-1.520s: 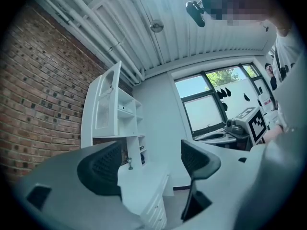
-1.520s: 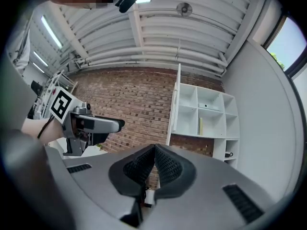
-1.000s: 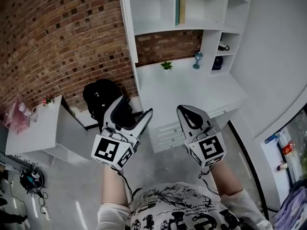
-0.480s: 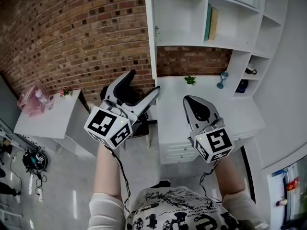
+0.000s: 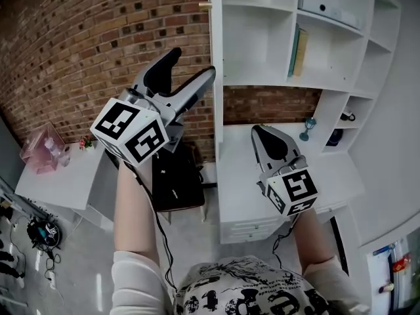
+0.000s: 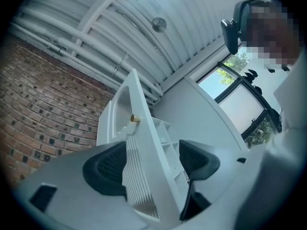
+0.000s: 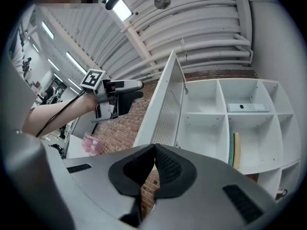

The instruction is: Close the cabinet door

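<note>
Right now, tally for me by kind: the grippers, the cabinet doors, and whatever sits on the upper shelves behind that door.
Grippers: 2 (left gripper open, right gripper shut)
Cabinet door: 1, standing open
Books: 2, upright
White box: 1
Total: 6

**Door only partly seen**

The cabinet door (image 5: 216,44) runs off the head view's top edge. In its own view, the right claw (image 7: 154,152) hides the door's lower end. Whether the left claw (image 6: 151,163) touches it is unclear.
</note>
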`<control>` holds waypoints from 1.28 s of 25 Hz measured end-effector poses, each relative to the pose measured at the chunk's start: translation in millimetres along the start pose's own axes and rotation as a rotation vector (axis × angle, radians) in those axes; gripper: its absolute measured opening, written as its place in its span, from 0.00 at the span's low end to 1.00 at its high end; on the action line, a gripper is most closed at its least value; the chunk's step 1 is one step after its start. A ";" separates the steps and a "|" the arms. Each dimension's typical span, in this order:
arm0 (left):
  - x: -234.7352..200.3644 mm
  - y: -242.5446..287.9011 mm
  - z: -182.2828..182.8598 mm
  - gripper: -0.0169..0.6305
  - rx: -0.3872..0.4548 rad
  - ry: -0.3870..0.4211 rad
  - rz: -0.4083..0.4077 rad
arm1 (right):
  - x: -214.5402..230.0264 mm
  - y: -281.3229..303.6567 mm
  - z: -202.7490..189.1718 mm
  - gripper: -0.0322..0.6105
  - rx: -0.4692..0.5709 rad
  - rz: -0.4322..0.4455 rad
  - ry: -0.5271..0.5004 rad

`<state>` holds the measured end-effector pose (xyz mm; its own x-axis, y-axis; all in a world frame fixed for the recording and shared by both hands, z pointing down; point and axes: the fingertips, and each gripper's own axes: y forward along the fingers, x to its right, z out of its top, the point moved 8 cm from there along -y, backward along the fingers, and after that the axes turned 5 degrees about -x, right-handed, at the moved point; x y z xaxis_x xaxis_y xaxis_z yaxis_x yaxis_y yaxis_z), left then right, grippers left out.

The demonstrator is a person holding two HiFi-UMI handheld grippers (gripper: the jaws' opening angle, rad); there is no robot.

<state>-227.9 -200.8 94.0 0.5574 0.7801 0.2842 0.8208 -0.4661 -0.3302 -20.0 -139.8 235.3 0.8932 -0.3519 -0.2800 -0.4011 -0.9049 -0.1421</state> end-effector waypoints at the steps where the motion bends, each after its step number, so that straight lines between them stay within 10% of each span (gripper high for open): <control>1: -9.7 4.7 2.6 0.57 0.020 -0.016 0.000 | 2.2 7.6 1.4 0.08 0.009 -0.007 0.002; 16: -85.4 77.6 32.9 0.42 0.175 -0.288 -0.209 | 31.2 62.2 -9.8 0.08 0.066 -0.055 0.021; 25: -76.7 96.3 42.5 0.18 0.150 -0.279 -0.341 | 42.3 62.6 -18.2 0.08 0.053 -0.068 0.024; 32: -71.2 98.9 46.2 0.17 0.148 -0.293 -0.362 | 50.6 53.8 -27.5 0.08 0.048 -0.073 0.065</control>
<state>-192.2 -283.2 -0.5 0.1636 0.9756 0.1463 0.9169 -0.0956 -0.3876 9.2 -212.8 239.6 0.9312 -0.3013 -0.2053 -0.3420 -0.9169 -0.2056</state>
